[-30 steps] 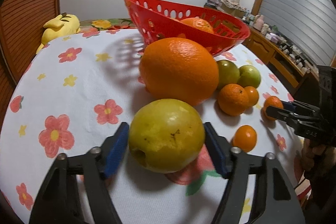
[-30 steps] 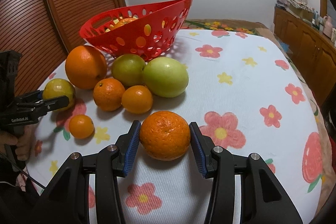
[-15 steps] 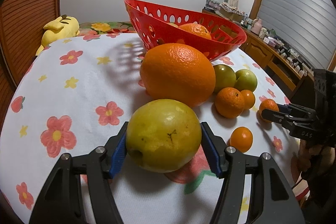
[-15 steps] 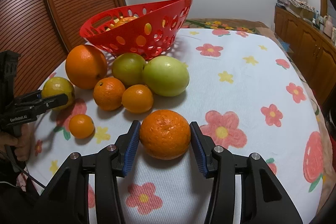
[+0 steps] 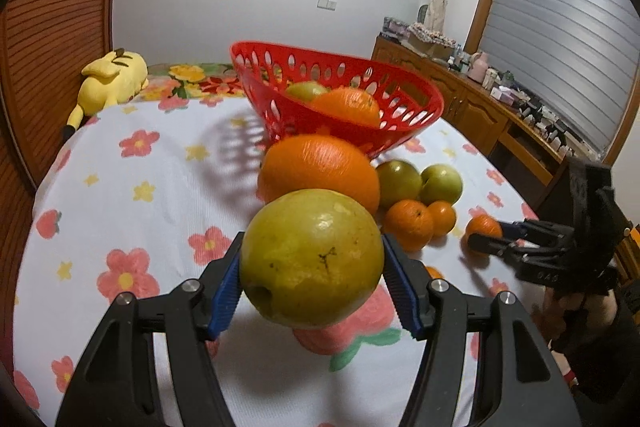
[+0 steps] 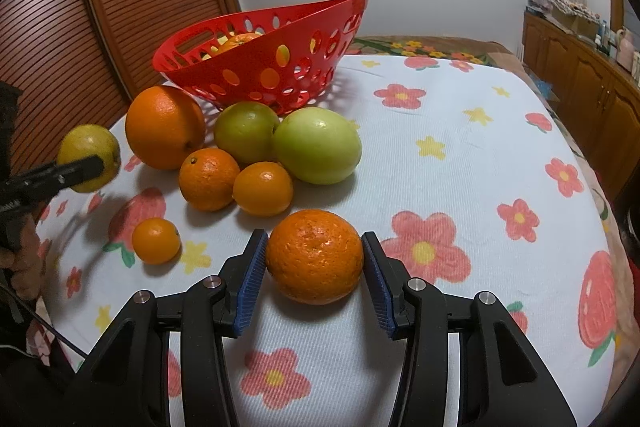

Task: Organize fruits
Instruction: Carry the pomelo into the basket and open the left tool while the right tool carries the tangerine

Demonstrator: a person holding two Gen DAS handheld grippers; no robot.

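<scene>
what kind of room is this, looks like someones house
Likely a lived-in home room: a table under a flowered tablecloth, a yellow plush toy at its far edge, and a wooden sideboard cluttered with household items.

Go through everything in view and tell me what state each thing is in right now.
Left tool: shut on yellow-green fruit, lifted off the table.
Right tool: around orange, a slight gap on either side; whether it grips is unclear.
Red basket: upright, holding fruit.
Table: loose fruit beside the basket.
</scene>
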